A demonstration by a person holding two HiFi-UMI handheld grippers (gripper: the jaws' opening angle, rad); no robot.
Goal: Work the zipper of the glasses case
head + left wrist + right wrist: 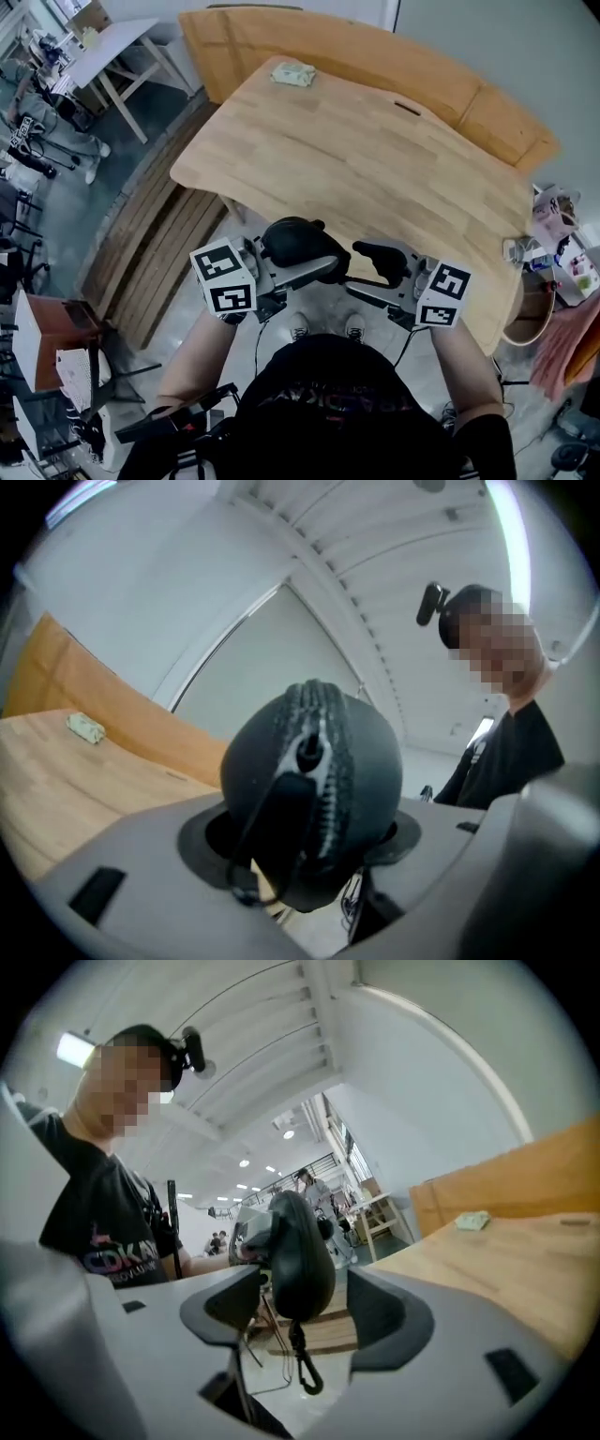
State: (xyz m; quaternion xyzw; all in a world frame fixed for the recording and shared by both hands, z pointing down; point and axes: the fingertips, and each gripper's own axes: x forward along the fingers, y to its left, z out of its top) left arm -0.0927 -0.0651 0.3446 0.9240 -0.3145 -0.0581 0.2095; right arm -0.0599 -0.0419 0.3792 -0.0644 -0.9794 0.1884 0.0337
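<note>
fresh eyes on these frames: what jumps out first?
A black case, held in mid-air at the table's near edge by the left tongs, its zipper facing their camera. The right tongs stand open, aimed at the case's end, where a small loop hangs.

Just off the near edge of the counter (375, 159), my left hand-held gripper (309, 269) holds the black glasses case (298, 241). My right hand-held gripper (375, 281) faces it along the same edge. A pale packet (293, 73) lies at the counter's far edge.
</note>
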